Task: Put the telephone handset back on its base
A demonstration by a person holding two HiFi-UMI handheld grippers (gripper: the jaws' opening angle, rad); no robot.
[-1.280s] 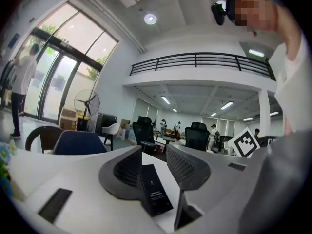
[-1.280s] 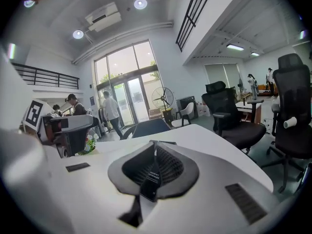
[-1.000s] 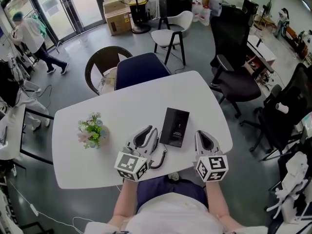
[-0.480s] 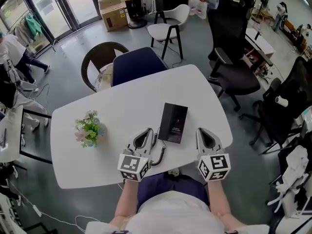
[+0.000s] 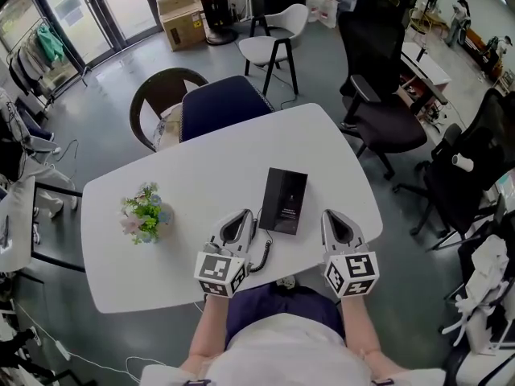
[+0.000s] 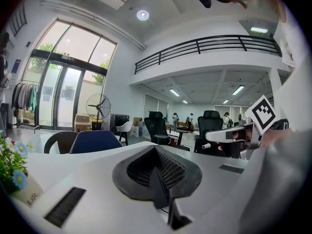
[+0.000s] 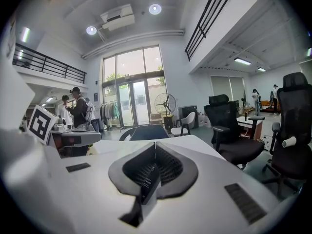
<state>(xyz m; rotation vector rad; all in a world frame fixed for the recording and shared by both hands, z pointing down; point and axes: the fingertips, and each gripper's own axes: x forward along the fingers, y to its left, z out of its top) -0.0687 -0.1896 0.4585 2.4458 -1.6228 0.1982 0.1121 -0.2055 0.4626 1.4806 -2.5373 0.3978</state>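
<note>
Black telephone point(image 5: 286, 200) lies near the white table's point(image 5: 201, 171) near edge, coiled cord point(image 5: 262, 259) just beside the left gripper point(image 5: 240, 218). Left and right gripper point(image 5: 331, 219) jaws are pressed together, empty.

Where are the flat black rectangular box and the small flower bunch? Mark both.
Flat black rectangular box point(image 5: 286, 200): head view, middle of top face.
Small flower bunch point(image 5: 146, 212): head view, green leaves.
</note>
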